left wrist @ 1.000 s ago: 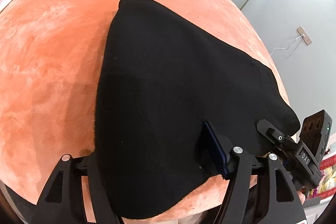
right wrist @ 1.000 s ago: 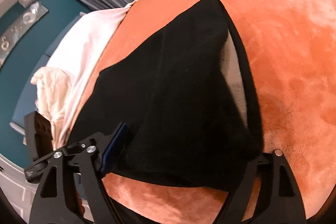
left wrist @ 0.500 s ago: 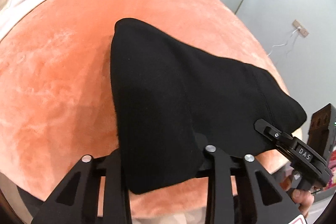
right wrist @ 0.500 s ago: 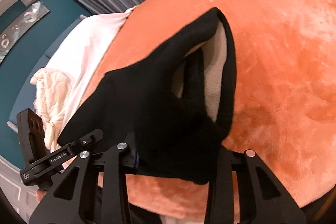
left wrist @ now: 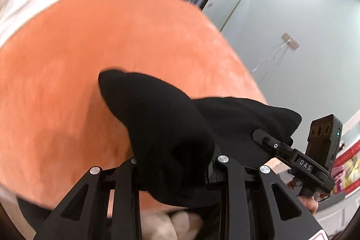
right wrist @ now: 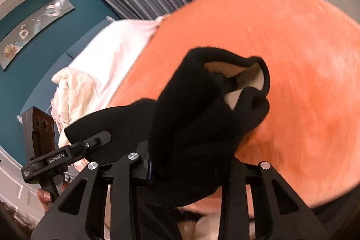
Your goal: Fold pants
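Pants (left wrist: 162, 127) pinched by left gripper (left wrist: 175, 170) and right gripper (right wrist: 186, 172), jaws just closed; orange blanket (left wrist: 67, 60) bare beyond, far edge clear.

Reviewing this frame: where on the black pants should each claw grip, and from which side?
Grip the near edge of the black pants, one corner per claw, coming from the person's side of the orange blanket. The left claw and right claw already pinch there, and the cloth hangs between them.

Both grippers, left gripper (left wrist: 175, 163) and right gripper (right wrist: 186, 163), having just been closing on the black pants (left wrist: 162, 123), are lifting them off the orange blanket (left wrist: 67, 82).
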The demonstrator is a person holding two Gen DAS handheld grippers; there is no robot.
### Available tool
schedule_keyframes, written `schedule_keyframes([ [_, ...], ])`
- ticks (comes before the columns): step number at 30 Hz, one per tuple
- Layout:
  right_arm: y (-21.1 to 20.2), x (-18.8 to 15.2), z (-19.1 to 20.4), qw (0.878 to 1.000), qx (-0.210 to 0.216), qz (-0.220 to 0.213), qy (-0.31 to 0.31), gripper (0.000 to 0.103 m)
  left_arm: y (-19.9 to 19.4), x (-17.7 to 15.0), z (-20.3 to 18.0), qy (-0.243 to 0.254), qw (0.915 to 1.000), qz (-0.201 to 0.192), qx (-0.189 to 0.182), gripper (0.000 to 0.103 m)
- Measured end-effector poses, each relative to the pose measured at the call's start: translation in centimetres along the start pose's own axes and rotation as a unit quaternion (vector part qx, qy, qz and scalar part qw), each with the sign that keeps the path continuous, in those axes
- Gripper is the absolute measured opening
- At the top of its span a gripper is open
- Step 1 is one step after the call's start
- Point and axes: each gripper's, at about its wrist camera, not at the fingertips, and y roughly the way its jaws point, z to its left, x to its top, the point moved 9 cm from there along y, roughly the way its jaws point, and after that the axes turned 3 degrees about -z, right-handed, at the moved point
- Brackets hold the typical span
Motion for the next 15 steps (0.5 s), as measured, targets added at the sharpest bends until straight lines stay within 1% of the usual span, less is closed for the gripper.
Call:
schedule_keyframes([
  [1, 0.1, 1.1, 0.2, 1.000, 0.004, -0.007, -0.007, 0.030, -0.2, 1.4, -0.2, 0.008, 0.9999, -0.012, -0.002, 0.025],
  [2, 0.5, 2.8, 0.6, 1.000, 0.010, -0.017, -0.016, 0.030, -0.2, 3.8, -0.4, 0.018, 0.9994, -0.029, -0.001, 0.025],
  [4, 1.6, 5.9, 1.1, 0.999, 0.017, -0.036, -0.034, 0.030, 0.0, 7.5, -0.7, 0.040, 0.9976, -0.056, 0.001, 0.025],
  [6, 3.0, 9.7, 2.0, 0.996, 0.024, -0.060, -0.059, 0.030, 0.7, 11.0, -1.3, 0.059, 0.9950, -0.081, 0.005, 0.025],
  [7, 3.7, 11.4, 2.3, 0.995, 0.028, -0.072, -0.069, 0.030, 1.3, 13.5, -1.3, 0.071, 0.9927, -0.097, 0.009, 0.025],
  [8, 4.7, 13.6, 2.6, 0.993, 0.033, -0.086, -0.080, 0.030, 1.9, 15.1, -1.2, 0.073, 0.9918, -0.105, 0.009, 0.025],
  [9, 5.6, 15.6, 2.8, 0.990, 0.037, -0.100, -0.088, 0.030, 2.9, 17.5, -1.0, 0.075, 0.9902, -0.117, 0.006, 0.025],
  [10, 6.6, 17.3, 2.8, 0.989, 0.041, -0.111, -0.092, 0.030, 3.5, 18.8, -0.8, 0.077, 0.9894, -0.123, 0.006, 0.025],
  [11, 7.8, 19.5, 2.4, 0.986, 0.046, -0.125, -0.098, 0.030, 4.9, 21.2, -0.5, 0.076, 0.9876, -0.137, 0.005, 0.025],
  [13, 9.7, 22.6, 1.5, 0.983, 0.054, -0.144, -0.102, 0.030, 6.8, 24.3, 0.0, 0.088, 0.9834, -0.159, 0.003, 0.025],
  [15, 12.8, 25.6, 0.1, 0.980, 0.061, -0.159, -0.107, 0.030, 9.3, 27.1, 0.9, 0.098, 0.9789, -0.179, 0.006, 0.026],
])
